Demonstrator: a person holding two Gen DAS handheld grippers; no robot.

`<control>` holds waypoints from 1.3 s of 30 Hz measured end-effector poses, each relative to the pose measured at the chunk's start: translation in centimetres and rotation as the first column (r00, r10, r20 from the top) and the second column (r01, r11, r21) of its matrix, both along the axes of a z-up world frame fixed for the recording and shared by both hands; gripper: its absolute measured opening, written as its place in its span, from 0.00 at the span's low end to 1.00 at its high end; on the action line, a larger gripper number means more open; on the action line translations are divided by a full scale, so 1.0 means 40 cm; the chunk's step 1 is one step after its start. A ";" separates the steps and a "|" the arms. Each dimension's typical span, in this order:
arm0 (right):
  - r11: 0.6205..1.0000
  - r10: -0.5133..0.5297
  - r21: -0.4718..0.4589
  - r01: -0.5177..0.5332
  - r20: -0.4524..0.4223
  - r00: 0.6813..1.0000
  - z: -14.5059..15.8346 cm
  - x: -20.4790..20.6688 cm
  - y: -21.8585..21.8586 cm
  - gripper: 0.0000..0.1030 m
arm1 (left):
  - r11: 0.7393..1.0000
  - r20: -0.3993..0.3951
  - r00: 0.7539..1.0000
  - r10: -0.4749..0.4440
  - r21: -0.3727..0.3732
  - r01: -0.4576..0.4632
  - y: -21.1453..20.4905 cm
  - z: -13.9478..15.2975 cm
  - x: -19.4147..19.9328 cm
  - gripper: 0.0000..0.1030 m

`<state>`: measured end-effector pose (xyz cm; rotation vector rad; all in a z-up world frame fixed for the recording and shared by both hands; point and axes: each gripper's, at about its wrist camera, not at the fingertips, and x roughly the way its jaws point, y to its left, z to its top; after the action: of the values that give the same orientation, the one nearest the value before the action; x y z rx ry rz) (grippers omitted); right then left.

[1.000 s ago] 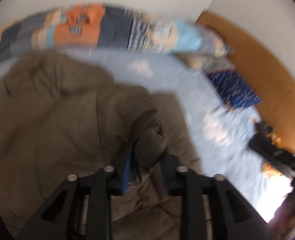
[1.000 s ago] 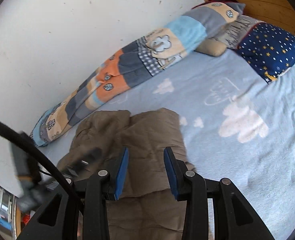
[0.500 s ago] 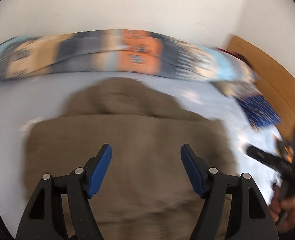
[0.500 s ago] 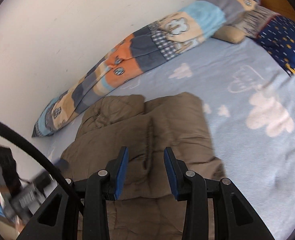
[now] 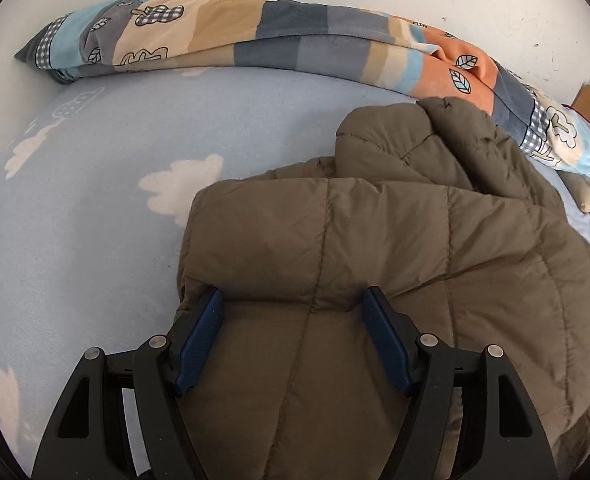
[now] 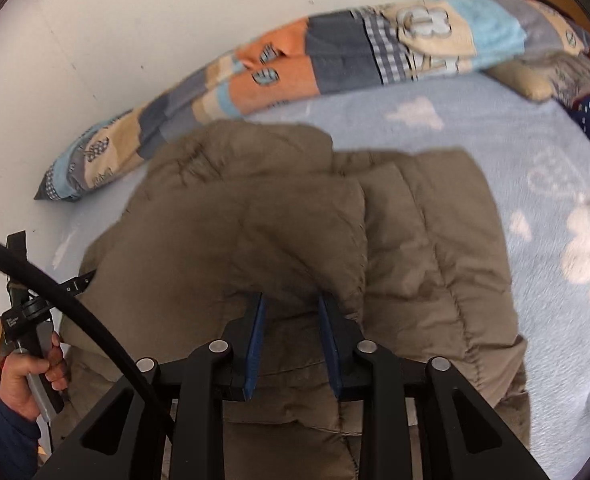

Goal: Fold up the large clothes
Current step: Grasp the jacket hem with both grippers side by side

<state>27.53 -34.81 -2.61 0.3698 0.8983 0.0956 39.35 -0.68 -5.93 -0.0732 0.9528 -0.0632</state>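
Olive-brown quilted puffer jacket (image 5: 395,248) lies folded on the pale blue cloud-print bed sheet (image 5: 75,240), my left gripper (image 5: 293,336) standing wide over its near fold, my right gripper (image 6: 291,336) narrow, closing, with jacket fabric between its blue pads (image 6: 255,344).

readable text: none | small white print on the black handheld gripper body (image 6: 23,316) at the left edge of the right wrist view: too blurred to read
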 end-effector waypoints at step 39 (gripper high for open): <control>0.946 0.139 -0.291 -0.144 -0.039 0.990 -0.018 0.001 0.205 0.28 | 0.997 0.053 0.997 -0.060 0.044 0.057 -0.092 0.043 -0.170 0.75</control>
<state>27.58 -26.62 -3.35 0.0286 0.9410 0.0892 32.55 -4.38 -4.20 -0.0040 0.9012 -0.0984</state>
